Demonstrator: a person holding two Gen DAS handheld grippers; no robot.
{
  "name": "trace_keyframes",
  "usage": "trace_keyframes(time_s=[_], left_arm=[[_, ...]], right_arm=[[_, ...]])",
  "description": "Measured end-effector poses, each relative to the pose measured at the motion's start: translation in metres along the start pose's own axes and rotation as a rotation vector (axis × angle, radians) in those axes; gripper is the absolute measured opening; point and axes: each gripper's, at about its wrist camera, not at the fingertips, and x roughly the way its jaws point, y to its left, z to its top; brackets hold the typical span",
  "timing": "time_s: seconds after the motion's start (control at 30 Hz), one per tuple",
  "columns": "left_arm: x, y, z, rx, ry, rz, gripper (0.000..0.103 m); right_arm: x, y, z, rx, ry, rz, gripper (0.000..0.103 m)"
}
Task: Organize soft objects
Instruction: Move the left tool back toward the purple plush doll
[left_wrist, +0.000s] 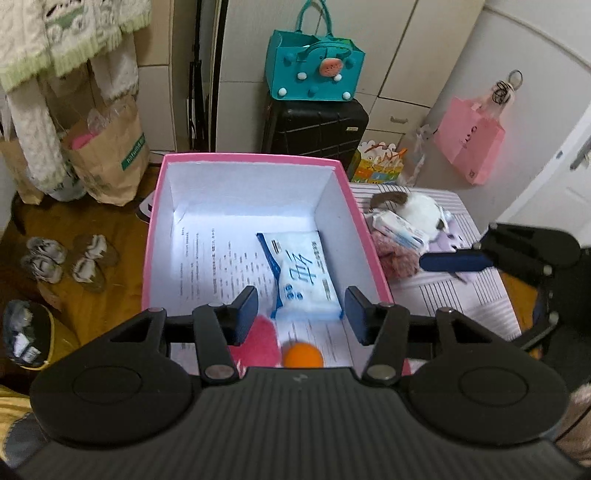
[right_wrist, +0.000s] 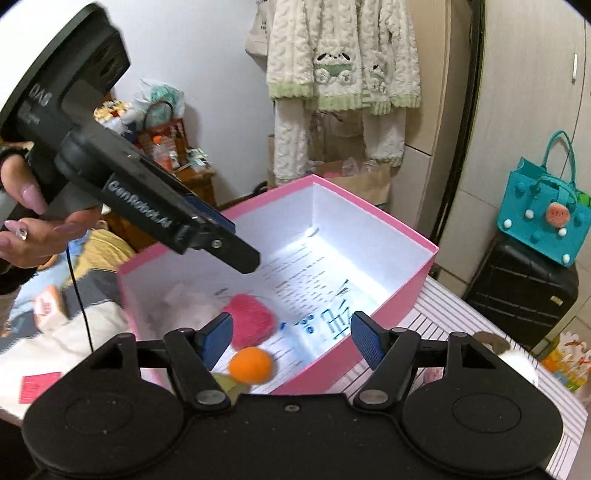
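A pink box (left_wrist: 155, 236) with white inside stands on the table; it also shows in the right wrist view (right_wrist: 399, 306). In it lie a white tissue pack (left_wrist: 306, 284), a pink fluffy thing (left_wrist: 258, 339) and an orange ball (left_wrist: 303, 355), seen too in the right wrist view (right_wrist: 251, 363). My left gripper (left_wrist: 301, 314) is open and empty above the box's near end. My right gripper (right_wrist: 291, 339) is open and empty over the box's edge. A white plush toy (left_wrist: 417, 212), a small tissue pack (left_wrist: 399, 229) and a pink fuzzy item (left_wrist: 395, 258) lie right of the box.
The table has a striped cover (left_wrist: 461, 295). A black suitcase (left_wrist: 317, 125) with a teal bag (left_wrist: 314, 66) stands behind. Paper bags (left_wrist: 107, 155) and slippers (left_wrist: 66, 262) are on the floor at left. A pink bag (left_wrist: 469, 140) hangs at right.
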Motion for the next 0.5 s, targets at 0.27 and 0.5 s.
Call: trace_keyframes(time_s=[0.27, 0.5], left_arm=[[-0.048, -0.039, -0.03, 0.079, -0.003, 0.006, 0.054], [-0.073, -0.064, -0.053, 0.11, 0.007, 0.03, 0.059]], right_arm=[[-0.045, 0.01, -0.004, 0.007, -0.02, 0.066, 0.074], [-0.085, 0.025, -0.014, -0.029, -0.052, 0.118, 0.074]])
